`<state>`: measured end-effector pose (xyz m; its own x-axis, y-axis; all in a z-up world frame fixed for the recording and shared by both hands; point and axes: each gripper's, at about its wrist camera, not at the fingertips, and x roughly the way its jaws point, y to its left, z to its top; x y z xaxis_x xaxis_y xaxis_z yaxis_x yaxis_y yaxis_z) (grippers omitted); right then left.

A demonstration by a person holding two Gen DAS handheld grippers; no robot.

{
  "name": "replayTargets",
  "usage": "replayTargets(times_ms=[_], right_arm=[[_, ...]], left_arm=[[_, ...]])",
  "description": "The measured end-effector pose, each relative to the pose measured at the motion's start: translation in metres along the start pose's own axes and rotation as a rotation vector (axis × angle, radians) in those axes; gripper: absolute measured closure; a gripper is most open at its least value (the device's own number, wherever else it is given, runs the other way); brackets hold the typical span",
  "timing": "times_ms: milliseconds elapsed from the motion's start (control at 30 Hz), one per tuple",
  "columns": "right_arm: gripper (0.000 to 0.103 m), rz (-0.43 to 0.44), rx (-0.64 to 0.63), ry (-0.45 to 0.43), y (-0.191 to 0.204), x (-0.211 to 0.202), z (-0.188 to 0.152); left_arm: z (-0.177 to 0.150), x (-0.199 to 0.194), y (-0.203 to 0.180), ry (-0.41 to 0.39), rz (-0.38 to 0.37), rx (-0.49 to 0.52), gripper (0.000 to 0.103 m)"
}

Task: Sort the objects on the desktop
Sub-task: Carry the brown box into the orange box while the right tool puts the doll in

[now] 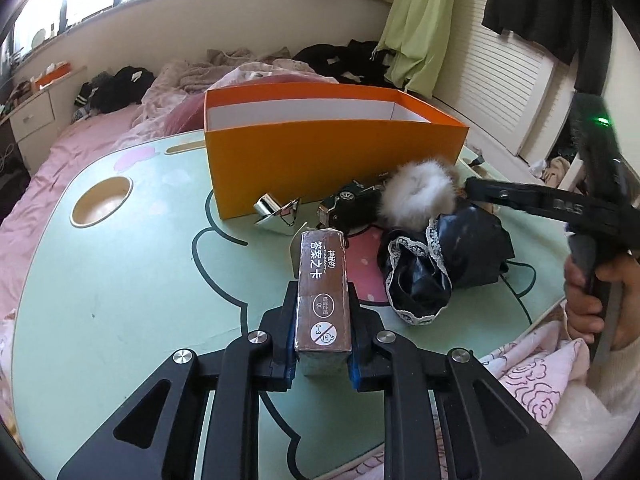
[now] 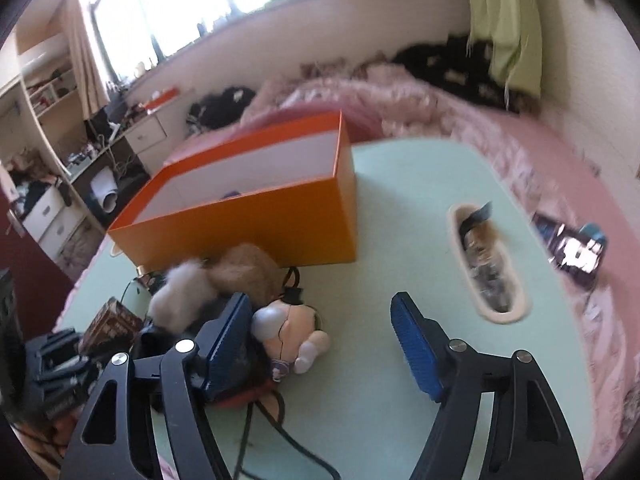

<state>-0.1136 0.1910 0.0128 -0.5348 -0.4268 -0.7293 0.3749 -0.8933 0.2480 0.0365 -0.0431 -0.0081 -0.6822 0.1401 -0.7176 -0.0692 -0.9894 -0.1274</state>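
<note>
Card box [image 1: 323,292] is clamped in left tongs [image 1: 322,312], near orange box [image 1: 320,160]; right tongs [image 2: 324,344] are held partly open, empty.

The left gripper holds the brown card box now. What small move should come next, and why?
Probably lift the brown card box and carry it toward the orange box. The left gripper is already shut on it, and the orange box stands open-topped just behind the clutter.

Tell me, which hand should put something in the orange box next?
The left one, probably. The left gripper is already shut on the brown card box, with the orange box right ahead of it. The right gripper is open and holds nothing.
</note>
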Motion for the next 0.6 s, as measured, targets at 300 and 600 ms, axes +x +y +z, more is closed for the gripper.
replayTargets(times_ms=[300, 600], right_arm=[[0.069, -0.062, -0.063, -0.035, -0.002, -0.003, -0.008], [0.069, 0.006, -0.077, -0.158, -0.005, -0.042, 0.008]], left_arm=[[0.002, -0.001, 0.005, -0.003, -0.016, -0.017, 0.083], [0.027, -0.022, 0.006, -0.068, -0.029, -0.023, 0.083]])
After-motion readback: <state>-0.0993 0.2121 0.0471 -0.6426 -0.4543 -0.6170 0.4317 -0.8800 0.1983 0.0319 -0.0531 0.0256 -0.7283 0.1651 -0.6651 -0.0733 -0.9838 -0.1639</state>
